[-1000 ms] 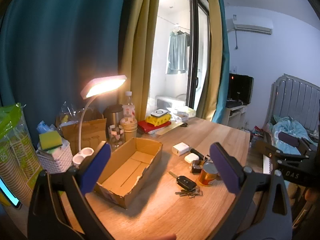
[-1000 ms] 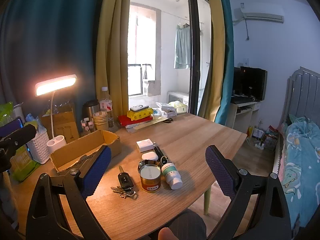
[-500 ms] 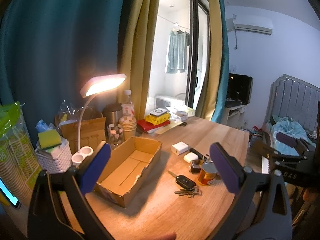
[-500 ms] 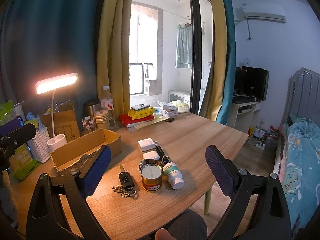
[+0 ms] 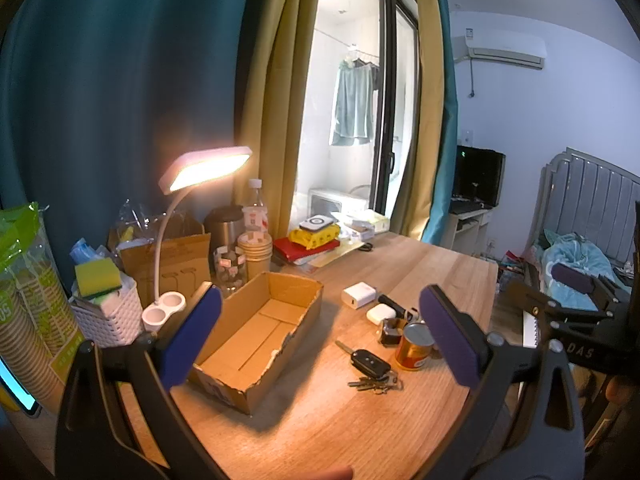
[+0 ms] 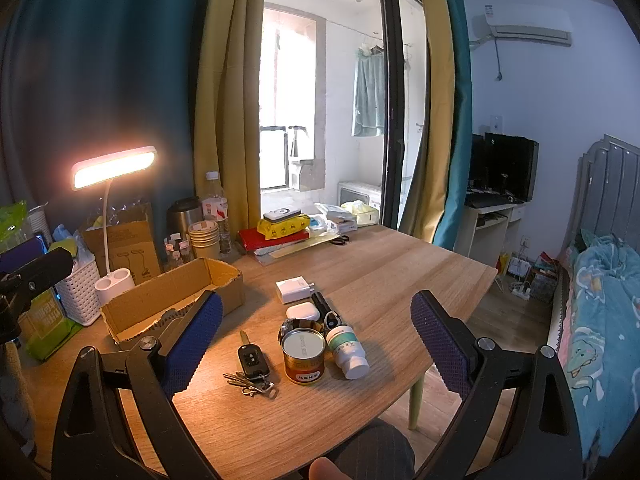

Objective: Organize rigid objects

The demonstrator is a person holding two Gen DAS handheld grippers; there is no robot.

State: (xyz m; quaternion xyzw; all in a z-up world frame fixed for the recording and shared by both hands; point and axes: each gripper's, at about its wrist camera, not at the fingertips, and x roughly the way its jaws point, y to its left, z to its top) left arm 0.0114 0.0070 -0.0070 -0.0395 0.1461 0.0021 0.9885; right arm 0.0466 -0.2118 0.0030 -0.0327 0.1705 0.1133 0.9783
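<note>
An open, empty cardboard box lies on the wooden table. Right of it sits a cluster: car key with key ring, gold tin can, white pill bottle lying down, white earbud case, white charger, black flashlight. My left gripper is open and empty, above the table by the box. My right gripper is open and empty, above the cluster.
A lit desk lamp, white basket with sponge, paper cups, bottle, flask and stacked books line the table's back. The table edge is at the right, with a bed beyond.
Both views have shifted only slightly. Nothing on the table has moved and both grippers stay open.
</note>
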